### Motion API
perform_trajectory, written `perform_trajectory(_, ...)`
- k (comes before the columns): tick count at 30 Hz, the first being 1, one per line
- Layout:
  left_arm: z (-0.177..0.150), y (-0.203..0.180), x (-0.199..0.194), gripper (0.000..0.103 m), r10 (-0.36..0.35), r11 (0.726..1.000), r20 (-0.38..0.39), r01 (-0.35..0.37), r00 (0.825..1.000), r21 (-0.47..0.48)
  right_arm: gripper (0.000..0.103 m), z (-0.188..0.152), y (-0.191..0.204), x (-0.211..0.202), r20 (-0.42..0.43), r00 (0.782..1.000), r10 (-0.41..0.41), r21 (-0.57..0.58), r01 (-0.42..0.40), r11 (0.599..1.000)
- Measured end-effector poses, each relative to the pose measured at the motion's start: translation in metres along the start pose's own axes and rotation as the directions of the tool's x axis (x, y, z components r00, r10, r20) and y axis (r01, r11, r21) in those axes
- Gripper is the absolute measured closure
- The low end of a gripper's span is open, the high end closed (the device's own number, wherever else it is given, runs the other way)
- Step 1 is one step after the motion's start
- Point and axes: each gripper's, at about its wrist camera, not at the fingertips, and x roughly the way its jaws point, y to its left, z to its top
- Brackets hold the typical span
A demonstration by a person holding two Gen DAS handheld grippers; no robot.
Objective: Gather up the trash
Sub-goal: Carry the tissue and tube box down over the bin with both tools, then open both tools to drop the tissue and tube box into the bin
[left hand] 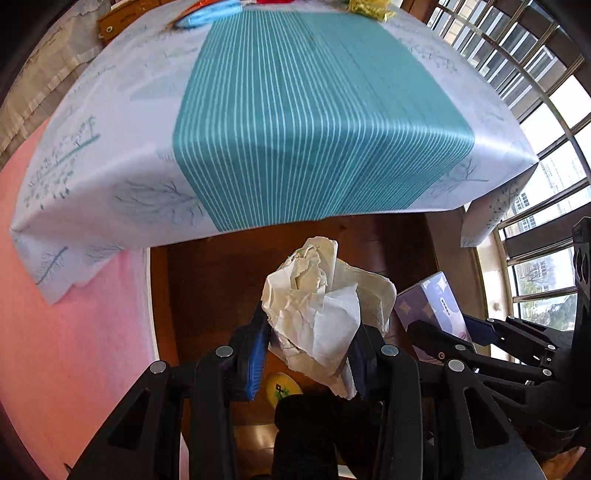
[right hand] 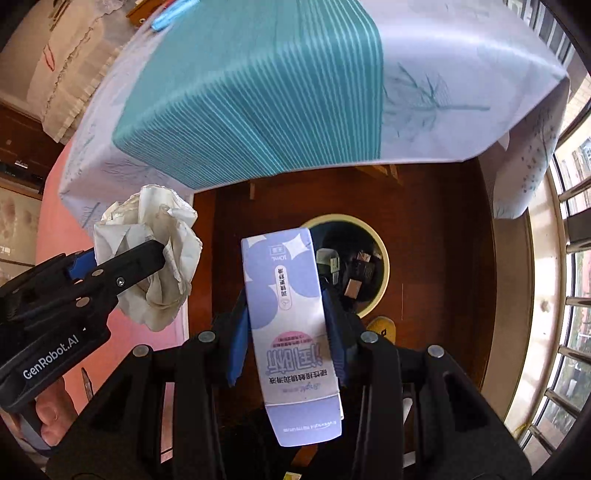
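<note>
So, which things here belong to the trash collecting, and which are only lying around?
Part of the job:
- crumpled paper, held in the left claw
- lilac carton, held in the right claw
- round bin on the floor below, with trash already inside

Just lying about:
- striped tablecloth
- blue object and yellow object at the table's far edge
- window bars

We see both views from fisheye cameras riding just behind the fingers, pointing steeply down past the edge of the table draped in a teal-striped white cloth [left hand: 317,122], which fills the upper half of each frame. The left view looks over dark wooden floor [left hand: 221,280]; the right sits close above a round cream-rimmed bin [right hand: 384,273]. They share the cloth [right hand: 258,92], floor, and each other's fingers at the frame edges.
</note>
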Motion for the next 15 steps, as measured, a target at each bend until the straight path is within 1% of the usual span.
perform_trajectory(2,-0.006,-0.002,0.029,0.066,0.02,1.0,-0.028,-0.02,0.999,-0.006,0.069,-0.005,-0.014,0.024,-0.026,1.0,-0.006,0.026,0.007,1.0)
perform_trajectory(8,-0.017,0.002,0.103,0.065,0.036,0.998,-0.089,-0.04,0.995,-0.043,0.069,-0.017,-0.039,0.09,-0.085,0.996,-0.021,0.075,0.027,0.997)
perform_trajectory(15,-0.024,0.007,0.166,0.064,0.043,0.997,-0.119,-0.05,0.992,-0.059,0.069,-0.018,-0.059,0.145,-0.087,0.996,-0.01,0.141,0.022,0.99)
